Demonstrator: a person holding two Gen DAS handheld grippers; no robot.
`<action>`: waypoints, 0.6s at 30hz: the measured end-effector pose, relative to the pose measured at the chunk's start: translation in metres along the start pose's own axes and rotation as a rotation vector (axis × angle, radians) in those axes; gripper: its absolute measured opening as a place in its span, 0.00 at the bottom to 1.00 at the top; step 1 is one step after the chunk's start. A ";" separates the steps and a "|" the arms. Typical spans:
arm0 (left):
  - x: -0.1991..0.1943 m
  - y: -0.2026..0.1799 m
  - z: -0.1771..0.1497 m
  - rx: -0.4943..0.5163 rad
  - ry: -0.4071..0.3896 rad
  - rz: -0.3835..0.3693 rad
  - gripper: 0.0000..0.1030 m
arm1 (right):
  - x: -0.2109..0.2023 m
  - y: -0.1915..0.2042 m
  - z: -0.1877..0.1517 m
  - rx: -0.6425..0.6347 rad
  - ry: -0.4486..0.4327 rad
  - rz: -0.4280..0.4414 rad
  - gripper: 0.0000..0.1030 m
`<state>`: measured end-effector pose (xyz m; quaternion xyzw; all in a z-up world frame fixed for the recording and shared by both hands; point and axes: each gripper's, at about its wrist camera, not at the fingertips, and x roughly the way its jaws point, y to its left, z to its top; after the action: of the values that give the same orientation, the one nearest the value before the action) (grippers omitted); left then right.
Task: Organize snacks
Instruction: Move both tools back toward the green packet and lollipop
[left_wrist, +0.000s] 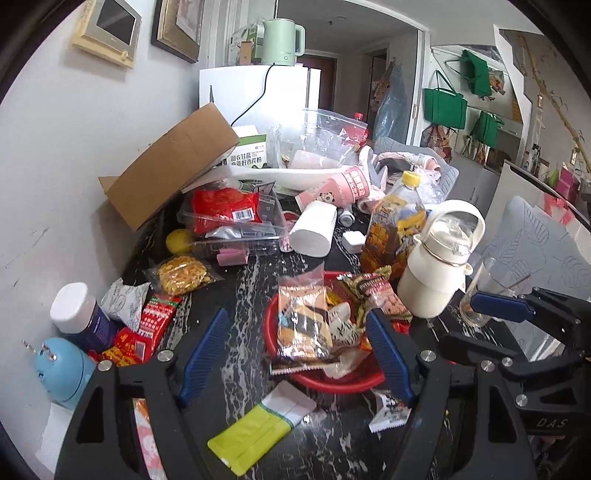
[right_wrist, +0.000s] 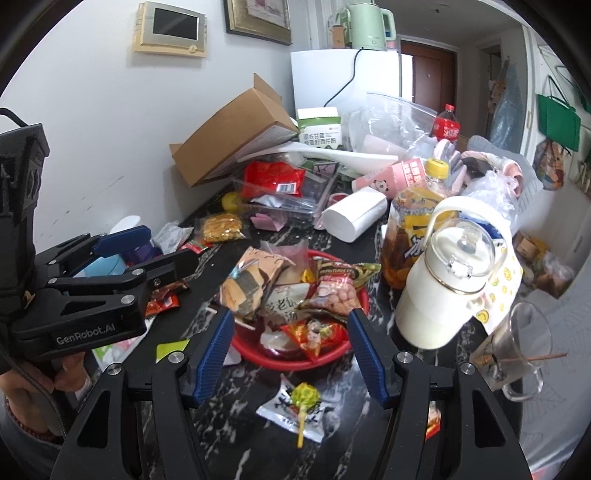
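Left gripper open and empty, right gripper likewise, over red basket

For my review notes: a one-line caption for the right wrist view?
Open right hand-held gripper above a red bowl piled with snacks.

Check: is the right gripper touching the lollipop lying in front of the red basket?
Apart. The right wrist view shows the right gripper open and empty above the tabletop, with the lollipop lying lower in frame on a white packet, clear of both fingers.

Left claw jaws apart and empty, right claw likewise, side by side, angled downward.
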<state>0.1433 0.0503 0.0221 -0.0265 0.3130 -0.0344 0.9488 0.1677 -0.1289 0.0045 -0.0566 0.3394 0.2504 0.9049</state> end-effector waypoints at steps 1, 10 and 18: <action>-0.002 0.000 -0.003 0.001 0.004 -0.007 0.74 | -0.002 0.002 -0.002 0.002 0.002 -0.003 0.62; -0.025 -0.006 -0.031 0.028 0.022 -0.032 0.74 | -0.015 0.012 -0.027 0.023 0.011 -0.004 0.62; -0.033 -0.005 -0.052 0.066 0.038 -0.029 0.74 | -0.015 0.017 -0.049 0.070 0.030 0.004 0.62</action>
<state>0.0858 0.0465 0.0002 0.0011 0.3294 -0.0590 0.9423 0.1211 -0.1337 -0.0224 -0.0279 0.3615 0.2393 0.9007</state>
